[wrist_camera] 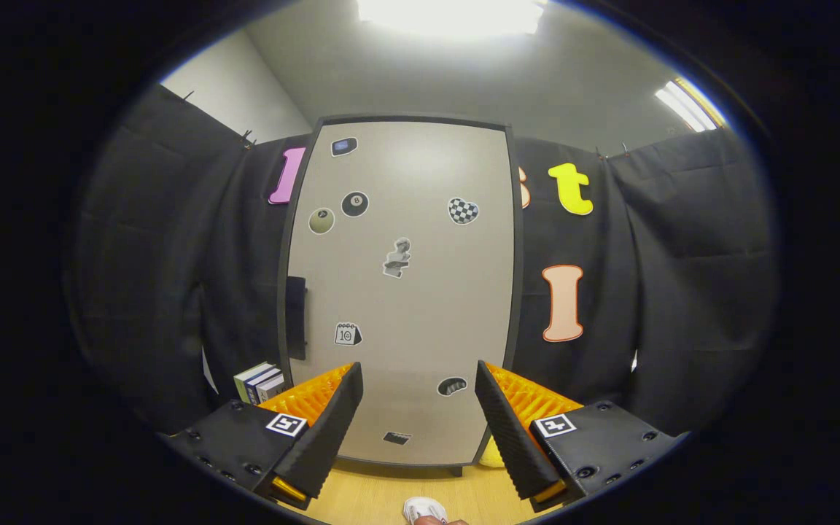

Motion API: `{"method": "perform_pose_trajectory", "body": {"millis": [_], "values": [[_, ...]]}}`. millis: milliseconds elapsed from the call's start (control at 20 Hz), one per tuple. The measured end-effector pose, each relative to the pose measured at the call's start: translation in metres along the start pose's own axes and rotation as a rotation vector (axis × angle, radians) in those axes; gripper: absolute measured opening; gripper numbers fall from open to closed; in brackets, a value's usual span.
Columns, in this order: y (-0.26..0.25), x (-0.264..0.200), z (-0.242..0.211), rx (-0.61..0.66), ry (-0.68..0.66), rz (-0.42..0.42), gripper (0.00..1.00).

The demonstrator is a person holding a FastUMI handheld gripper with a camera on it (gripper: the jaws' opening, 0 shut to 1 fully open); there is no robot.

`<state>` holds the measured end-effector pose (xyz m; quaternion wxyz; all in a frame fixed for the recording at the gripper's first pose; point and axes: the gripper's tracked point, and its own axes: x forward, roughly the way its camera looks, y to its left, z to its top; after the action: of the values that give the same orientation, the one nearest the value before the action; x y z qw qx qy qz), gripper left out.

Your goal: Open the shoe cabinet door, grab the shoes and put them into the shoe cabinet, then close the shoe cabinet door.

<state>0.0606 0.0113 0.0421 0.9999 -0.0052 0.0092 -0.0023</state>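
The shoe cabinet (405, 292) stands straight ahead, tall, with a pale door in a dark frame, and the door is closed. Several stickers dot the door, and a dark handle (295, 317) sits on its left edge at mid height. My gripper (418, 379) is open with nothing between its fingers, held some way in front of the lower part of the door. Down between the fingers, on the wooden floor, the white toe of a shoe (424, 508) peeks in, partly cut off.
A small stack of books (260, 382) sits on the floor left of the cabinet, behind the left finger. A yellow object (491, 453) lies by the cabinet's lower right corner. Black cloth walls close in both sides.
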Motion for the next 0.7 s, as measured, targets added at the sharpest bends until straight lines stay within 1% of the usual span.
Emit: {"method": "perform_pose_trajectory", "body": {"millis": [200,400,500,700], "values": [[0.022,0.037,0.015,-0.049,0.003,0.028,0.97],[0.051,0.074,0.033,-0.043,0.012,0.081,0.97],[0.072,0.090,0.041,-0.044,0.005,0.106,0.97],[0.129,0.113,0.034,-0.035,0.035,0.189,0.97]]}}
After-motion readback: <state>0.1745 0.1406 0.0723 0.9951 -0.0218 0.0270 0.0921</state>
